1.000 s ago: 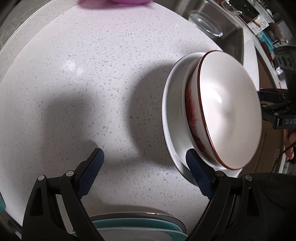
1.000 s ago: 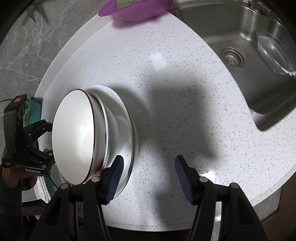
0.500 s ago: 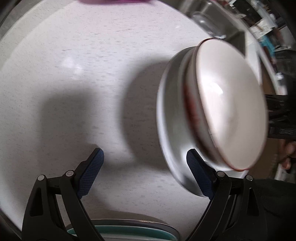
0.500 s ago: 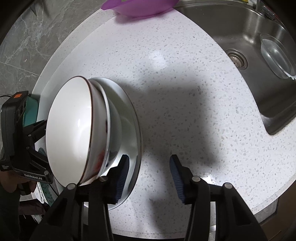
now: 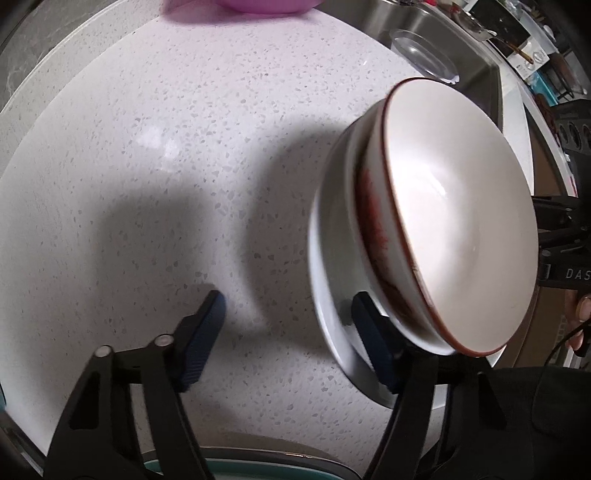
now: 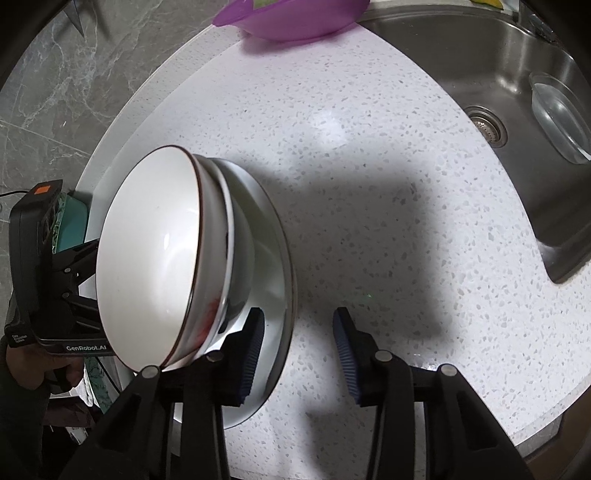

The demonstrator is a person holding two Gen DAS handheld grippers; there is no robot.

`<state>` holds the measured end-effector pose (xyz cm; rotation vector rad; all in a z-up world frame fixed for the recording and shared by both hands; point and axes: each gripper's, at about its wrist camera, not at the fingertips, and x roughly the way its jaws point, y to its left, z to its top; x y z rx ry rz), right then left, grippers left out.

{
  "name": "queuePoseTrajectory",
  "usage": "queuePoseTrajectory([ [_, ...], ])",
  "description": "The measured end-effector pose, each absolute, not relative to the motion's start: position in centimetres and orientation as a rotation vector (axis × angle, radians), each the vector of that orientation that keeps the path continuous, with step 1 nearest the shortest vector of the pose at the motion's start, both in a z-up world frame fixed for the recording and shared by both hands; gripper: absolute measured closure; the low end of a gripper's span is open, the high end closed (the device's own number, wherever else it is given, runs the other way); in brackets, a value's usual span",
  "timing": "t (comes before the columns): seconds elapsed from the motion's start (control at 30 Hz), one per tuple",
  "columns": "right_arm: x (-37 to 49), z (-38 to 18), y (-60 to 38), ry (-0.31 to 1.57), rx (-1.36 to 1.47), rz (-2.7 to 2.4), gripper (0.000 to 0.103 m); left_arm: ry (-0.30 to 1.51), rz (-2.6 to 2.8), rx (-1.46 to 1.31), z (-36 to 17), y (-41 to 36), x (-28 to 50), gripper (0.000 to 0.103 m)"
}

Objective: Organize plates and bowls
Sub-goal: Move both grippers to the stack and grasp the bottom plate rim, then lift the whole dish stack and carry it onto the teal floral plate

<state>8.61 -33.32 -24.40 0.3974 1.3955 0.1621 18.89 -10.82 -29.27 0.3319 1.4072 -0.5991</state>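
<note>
A stack stands on the white speckled counter: a white plate [image 5: 328,295] [image 6: 277,295] with two nested white bowls, the top bowl [image 5: 461,221] [image 6: 147,258] rimmed in dark red. My left gripper [image 5: 288,332] is open; one pad lies over the plate's near rim, the other is beside the plate. My right gripper [image 6: 299,350] is open and straddles the plate's opposite rim, jaws apart on either side of it. Neither pad clearly presses the plate.
A purple bowl [image 6: 291,18] sits at the counter's far edge. A steel sink [image 6: 517,74] holds a clear glass dish [image 6: 557,118]. Teal and white plates [image 5: 258,469] lie stacked below the left gripper. The counter edge curves close at the right.
Both grippers have narrowed around the plate's rim from opposite sides. The left jaws have closed by about a third, and the right jaws also stand closer together.
</note>
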Motion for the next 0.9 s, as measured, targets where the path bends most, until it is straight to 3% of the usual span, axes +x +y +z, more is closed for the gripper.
queuePoseTrajectory([
  [0.03, 8.7, -24.4, -33.2, 1.395, 0.404, 0.169, 0.064, 1.407, -0.611, 0.33, -29.2, -11.0, 19.0, 0.052],
  [0.1, 9.1, -24.5, -32.6, 1.398, 0.402, 0.187, 0.08, 1.405, -0.641, 0.324, -29.0, -11.8, 18.9, 0.076],
  [0.17, 9.3, -24.4, -31.6, 1.398, 0.367, 0.183, 0.083, 1.402, -0.65, 0.334, -28.7, -12.5, 18.7, 0.086],
  [0.53, 9.6, -24.3, -31.9, 1.39, 0.369, 0.157, 0.085, 1.377, -0.622, 0.339, -28.0, -12.6, 18.1, 0.089],
  [0.9, 8.5, -21.9, -32.3, 1.354, 0.324, 0.189, 0.085, 1.335, -0.573, 0.303, -23.8, -11.4, 16.1, 0.089],
])
